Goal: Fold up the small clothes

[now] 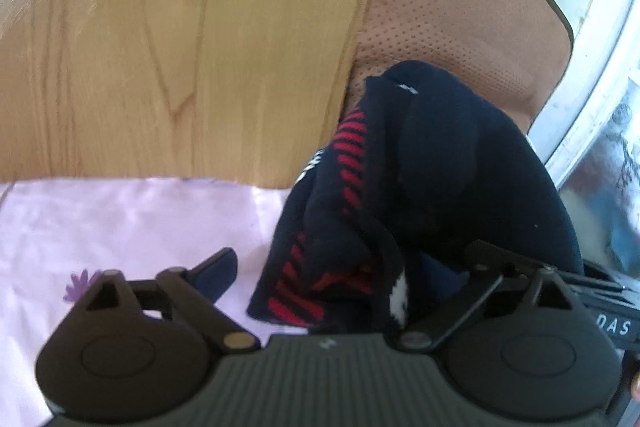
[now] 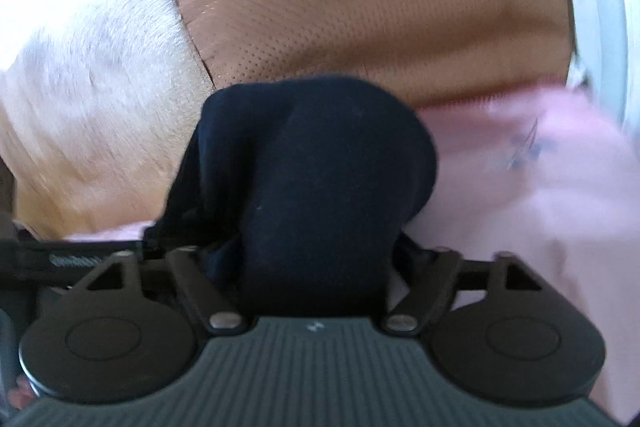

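Note:
A dark navy garment with red stripes and white lettering (image 1: 420, 187) hangs bunched in front of both cameras, lifted above a pink cloth (image 1: 120, 227). My left gripper (image 1: 348, 287) has its jaws spread wide; the left finger (image 1: 216, 273) is bare over the pink cloth and the garment drapes over the right finger. My right gripper (image 2: 316, 267) is shut on the navy garment (image 2: 320, 167), whose fabric covers its fingertips. The right wrist view is blurred.
A wooden tabletop (image 1: 160, 47) lies under the pink cloth with its purple flower print (image 1: 78, 285). A tan perforated chair seat (image 1: 460, 19) sits beyond the table edge, also in the right wrist view (image 2: 380, 7). A white frame (image 1: 600, 47) runs at right.

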Demonstrator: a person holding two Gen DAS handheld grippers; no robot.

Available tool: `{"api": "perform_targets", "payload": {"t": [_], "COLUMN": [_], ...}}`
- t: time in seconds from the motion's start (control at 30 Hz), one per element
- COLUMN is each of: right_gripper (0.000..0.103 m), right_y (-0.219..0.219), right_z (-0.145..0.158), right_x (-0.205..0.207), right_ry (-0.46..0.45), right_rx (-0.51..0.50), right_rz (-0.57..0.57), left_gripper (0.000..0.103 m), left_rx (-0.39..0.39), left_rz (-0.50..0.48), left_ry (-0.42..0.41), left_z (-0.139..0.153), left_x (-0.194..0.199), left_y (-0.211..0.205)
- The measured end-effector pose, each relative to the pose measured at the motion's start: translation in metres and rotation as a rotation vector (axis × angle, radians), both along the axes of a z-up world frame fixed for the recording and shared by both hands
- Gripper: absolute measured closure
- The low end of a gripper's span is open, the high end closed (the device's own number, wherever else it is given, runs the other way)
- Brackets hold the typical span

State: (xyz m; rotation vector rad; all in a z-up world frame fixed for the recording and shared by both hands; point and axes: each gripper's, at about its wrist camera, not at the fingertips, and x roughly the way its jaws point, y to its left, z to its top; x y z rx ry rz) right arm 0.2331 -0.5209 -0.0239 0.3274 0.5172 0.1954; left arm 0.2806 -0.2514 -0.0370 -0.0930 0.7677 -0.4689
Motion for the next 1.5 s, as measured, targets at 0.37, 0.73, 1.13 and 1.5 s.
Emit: {"api": "perform_targets", "payload": {"t": [0.37,0.73,1.13,1.5], "right_gripper": [0.013,0.013,0.013,0.013], "right_y": [0.023,0.073,0.109,0.114], "right_z": [0.021,0.005,-0.003,-0.004], "right_x": [-0.069,-0.193,-0.249,-0.255], "right_ry": [-0.025,-0.033,-0.070,-0.064], "right_rx": [-0.056,-0.026,-0.049,-0.083], "right_rz": [-0.145,-0.255,-0.352,-0.420], "left_gripper": [0.005,0.005,0.002,0.000], "left_rx": [0.085,0.241,0.267,0.256], "left_rz": [0.058,0.106,0.136,0.097], "left_ry": [-0.091,-0.212,-0.301,-0.323], "left_z": [0.027,0.013,0.008,0.008], "left_x": [-0.081,-0.203,-0.255,-0.261], "left_y": [0.024,0.065,0.097,0.096]}}
